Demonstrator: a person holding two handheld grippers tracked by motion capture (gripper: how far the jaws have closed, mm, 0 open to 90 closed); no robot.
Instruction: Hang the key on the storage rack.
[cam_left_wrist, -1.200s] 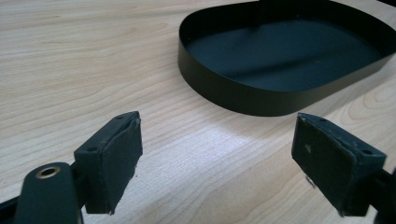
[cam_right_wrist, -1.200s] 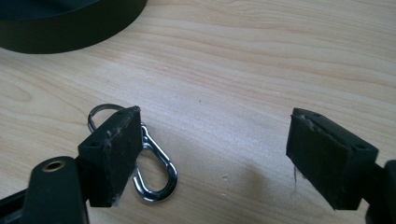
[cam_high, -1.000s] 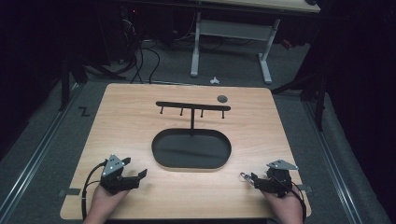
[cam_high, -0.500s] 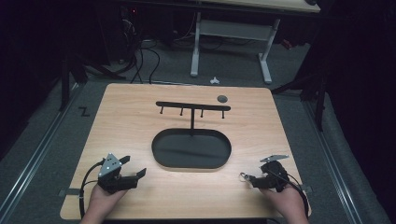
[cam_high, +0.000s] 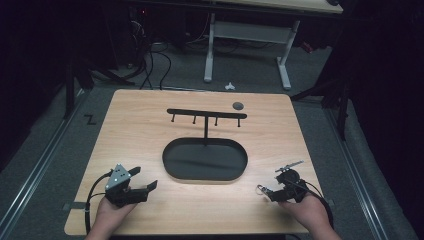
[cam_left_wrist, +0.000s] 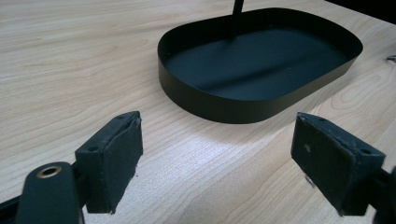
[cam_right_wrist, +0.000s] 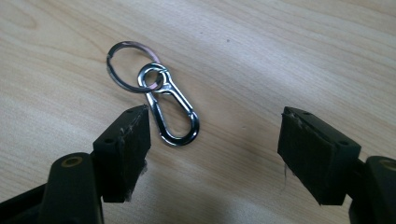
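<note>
Across the middle of the high view lay the pale wooden table, grey floor around it. At its centre sat a shallow black oval metal tray, bare inside, bearing a T-shaped hook rack. Lower left, the left gripper gaped. Lower right, the right gripper gaped beside a silver carabiner clip with key ring.
</note>
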